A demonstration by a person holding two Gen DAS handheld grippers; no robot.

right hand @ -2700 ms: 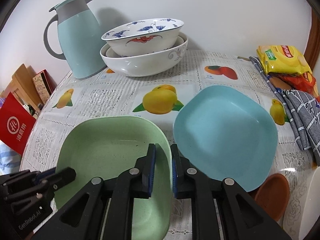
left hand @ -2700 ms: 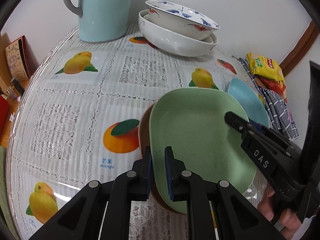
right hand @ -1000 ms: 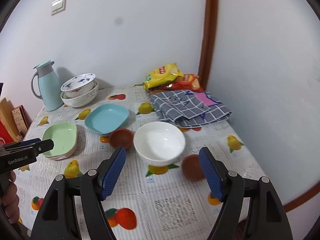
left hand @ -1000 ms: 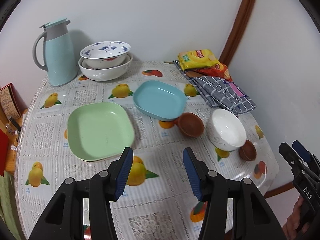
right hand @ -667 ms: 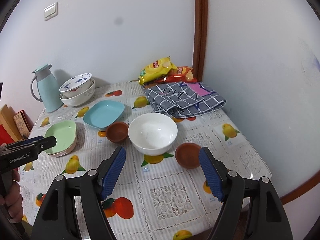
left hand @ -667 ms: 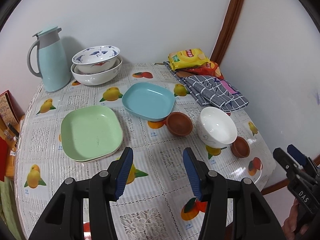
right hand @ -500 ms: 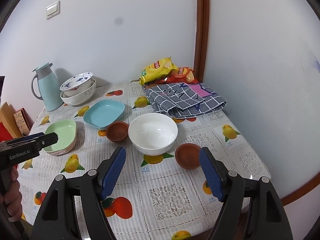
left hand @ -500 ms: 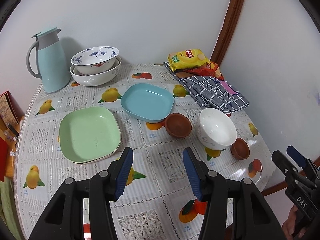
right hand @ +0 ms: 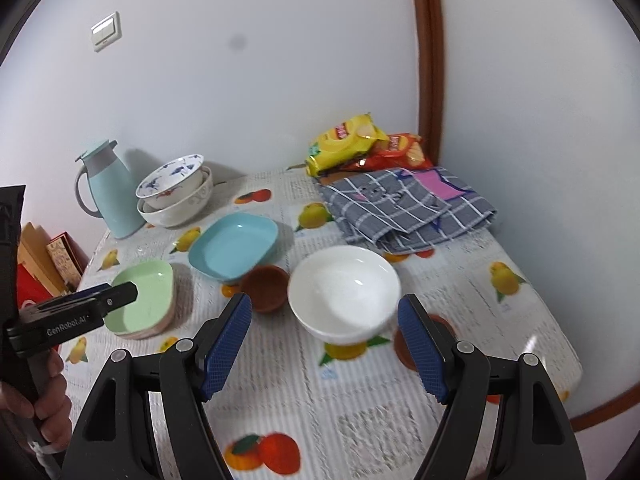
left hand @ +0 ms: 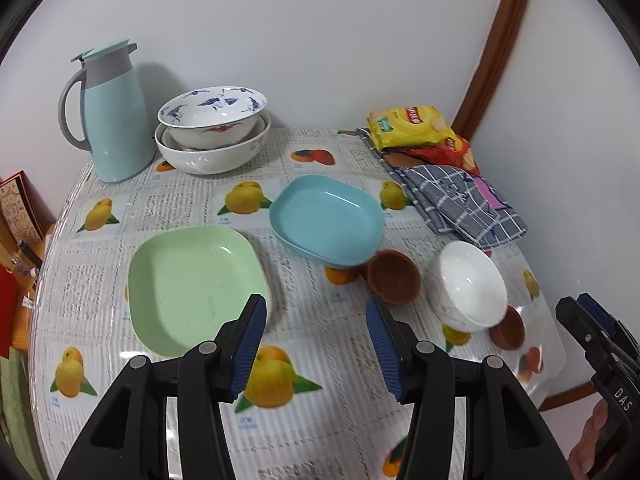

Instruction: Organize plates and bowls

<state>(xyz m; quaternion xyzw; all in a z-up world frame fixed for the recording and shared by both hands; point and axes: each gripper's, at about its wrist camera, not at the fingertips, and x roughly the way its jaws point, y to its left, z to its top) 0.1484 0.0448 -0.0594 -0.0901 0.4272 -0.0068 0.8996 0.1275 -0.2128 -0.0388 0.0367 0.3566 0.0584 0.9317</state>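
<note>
My table (left hand: 180,412), under a fruit-print cloth, carries a thermos (left hand: 112,116), stacked white bowls (left hand: 212,148), a green plate (left hand: 188,284) apparently atop another, a blue plate (left hand: 326,220), a white bowl (right hand: 344,290), two brown bowls, snacks and a checked cloth (right hand: 408,208).

plain white walls (right hand: 280,60) meet in a corner ahead of the jaws, where a brown wooden trim (right hand: 430,60) runs upward. a light switch (right hand: 105,32) sits high to the left. the bench (left hand: 180,204) wears a fruit-printed lace-pattern cloth, under soft, even light.
</note>
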